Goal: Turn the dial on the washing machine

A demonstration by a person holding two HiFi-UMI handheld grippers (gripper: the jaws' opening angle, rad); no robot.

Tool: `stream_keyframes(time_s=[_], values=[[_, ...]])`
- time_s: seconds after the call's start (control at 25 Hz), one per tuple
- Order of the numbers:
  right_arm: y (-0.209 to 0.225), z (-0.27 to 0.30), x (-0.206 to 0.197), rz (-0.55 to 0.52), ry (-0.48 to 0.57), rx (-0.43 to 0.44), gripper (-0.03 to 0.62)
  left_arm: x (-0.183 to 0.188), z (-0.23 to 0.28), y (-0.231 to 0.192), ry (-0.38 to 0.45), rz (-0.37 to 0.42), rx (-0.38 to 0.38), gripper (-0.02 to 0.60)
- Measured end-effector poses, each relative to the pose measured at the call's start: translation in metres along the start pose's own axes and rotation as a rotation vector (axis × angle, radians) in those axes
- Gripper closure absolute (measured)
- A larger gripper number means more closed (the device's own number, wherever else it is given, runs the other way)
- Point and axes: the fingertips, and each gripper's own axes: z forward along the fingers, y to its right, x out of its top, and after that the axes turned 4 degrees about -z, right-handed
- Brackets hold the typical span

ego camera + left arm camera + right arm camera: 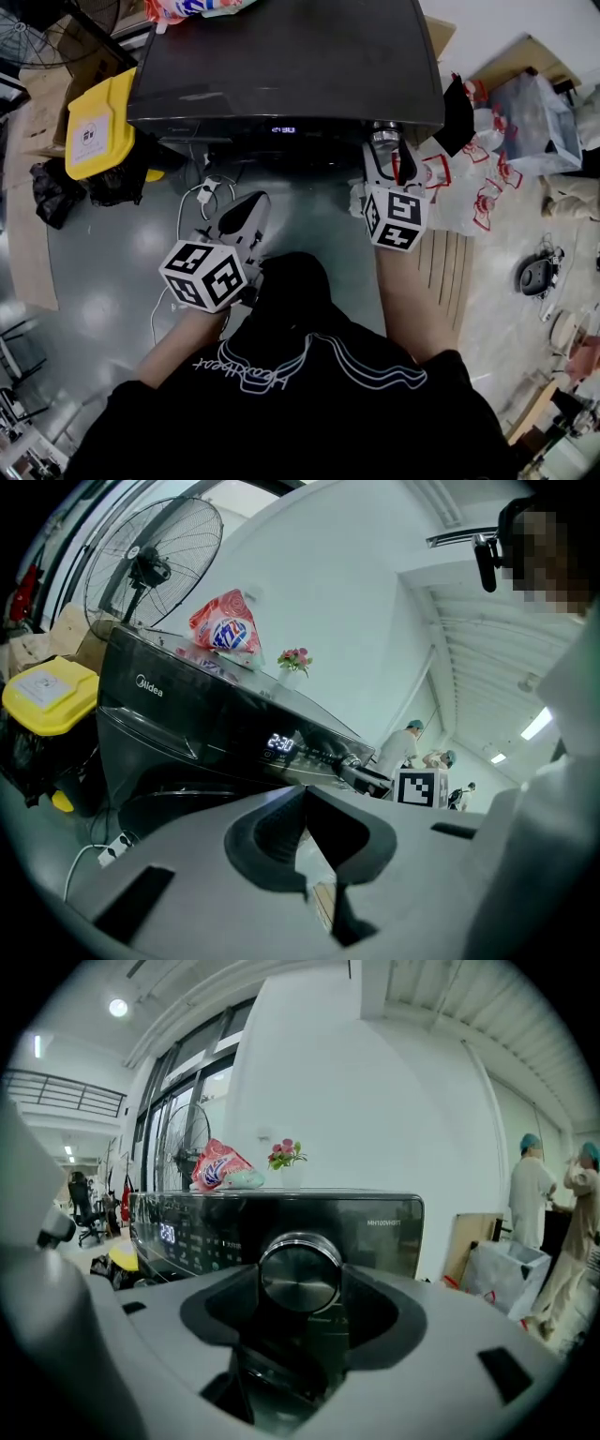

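Note:
A black front-loading washing machine [281, 56] stands in front of me, its display [283, 129] lit. Its round silver dial [300, 1274] sits at the right end of the control panel. My right gripper [300, 1290] reaches nearly level at it, a jaw on either side of the dial and pressing on its rim. In the head view that right gripper [386, 155] meets the dial [384, 138] under the machine's top edge. My left gripper [246, 211] hangs lower and to the left, away from the panel, jaws together and holding nothing.
A yellow-lidded bin [98, 127] stands left of the machine, with a cable and plug strip [206, 192] on the floor. Plastic bags [469, 187] lie to the right. A detergent bag [225, 625] and flowers [294, 658] sit on top. People [532, 1194] stand far right.

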Motion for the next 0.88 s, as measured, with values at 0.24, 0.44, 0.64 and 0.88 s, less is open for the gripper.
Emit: stream_keyframes(time_s=[0.24,0.44,0.64,0.88], values=[[0.001,0.002,-0.001,0.141,0.01,0.049,0.313,0.002,-0.004,0.001,0.005,-0.005,0.006,0.575],[0.003,0.002,-0.002,0.264,0.012,0.086,0.313,0.006,-0.01,0.005,0.02,-0.004,0.011,0.575],[0.003,0.001,-0.003,0.455,0.03,0.146,0.313,0.007,-0.016,0.008,0.034,-0.003,0.018,0.575],[0.004,0.002,-0.003,0.512,0.027,0.174,0.313,0.006,-0.02,0.009,0.042,-0.008,0.031,0.575]])
